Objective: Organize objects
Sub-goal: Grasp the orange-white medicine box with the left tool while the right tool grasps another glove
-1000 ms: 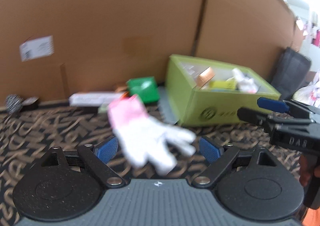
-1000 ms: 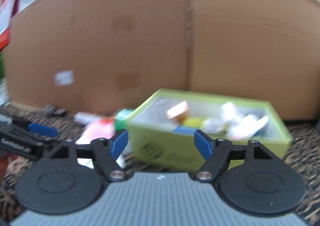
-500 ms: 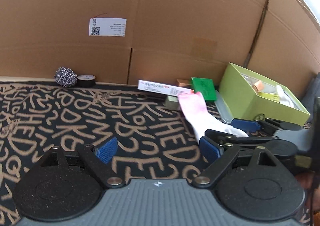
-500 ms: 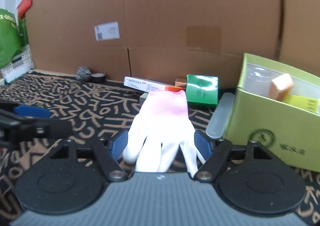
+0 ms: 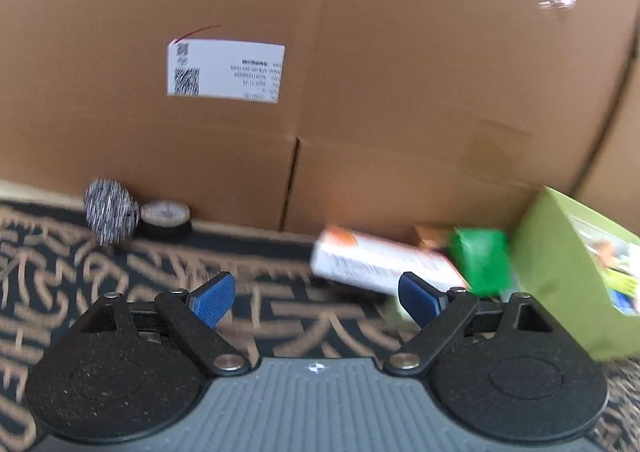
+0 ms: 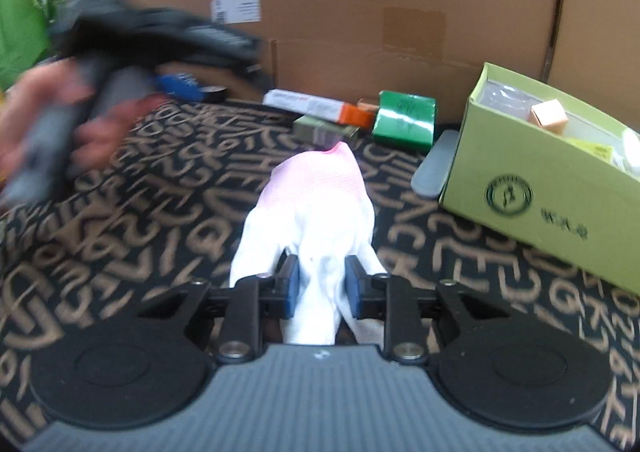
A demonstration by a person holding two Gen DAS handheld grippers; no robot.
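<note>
A white glove with a pink cuff lies flat on the patterned mat, cuff pointing away. My right gripper is low over its finger end and its jaws are closing, with the blue pads pressing a bunched glove finger between them. My left gripper stands open with nothing between its fingers, aimed at a white and orange carton by the cardboard wall. In the right wrist view it shows only as a dark blur at upper left, held by a hand. The lime green box holding several items stands at right.
A dark green packet, a small olive box and a grey flat case lie between the carton and the lime box. A steel-wool ball and a tape roll sit at the cardboard wall.
The right gripper dropped onto the glove and its jaws drew in on a glove finger. The left gripper swung away to the left, so the glove has left its view.
</note>
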